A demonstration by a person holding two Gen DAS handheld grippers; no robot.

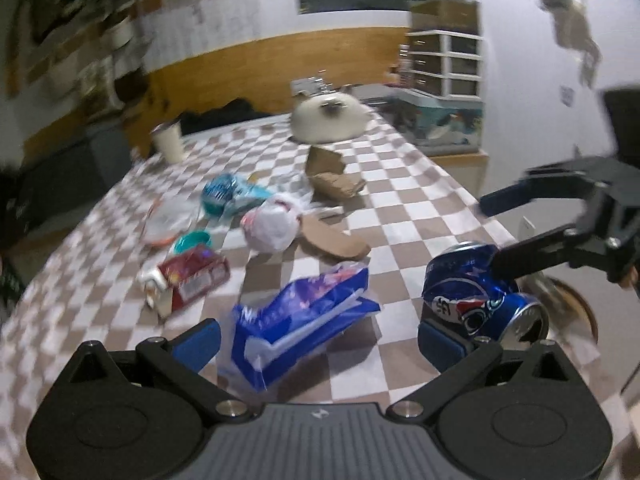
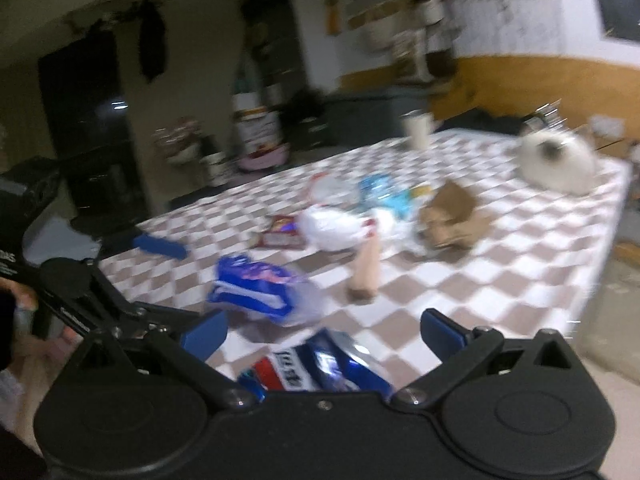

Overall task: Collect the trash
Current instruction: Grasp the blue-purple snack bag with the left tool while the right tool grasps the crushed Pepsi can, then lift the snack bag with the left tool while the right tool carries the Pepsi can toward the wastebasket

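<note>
- Checkered brown and white cloth covers the tabletop (image 1: 400,184), and trash lies in a loose bunch across its middle, so every piece can be reached from this near edge.
- A blue wrapper (image 1: 304,320) lies low in the middle of the left wrist view, right in front of the left tool (image 1: 320,344). That tool's two blue fingers are spread wide with nothing between them. I think it is lined up to take the wrapper.
- A crushed blue can (image 1: 480,292) sits at the lower right, touching the left tool's right finger.
- The right tool (image 1: 494,232) comes in from the right edge, tilted down. Its fingers are apart, one above the can and one against its top, so it is not squeezing.
- A white bag (image 1: 272,224), torn brown paper (image 1: 332,178) and a red box (image 1: 192,276) wait farther back.
- A fluffy cat (image 1: 328,118) sits at the far end.
</note>
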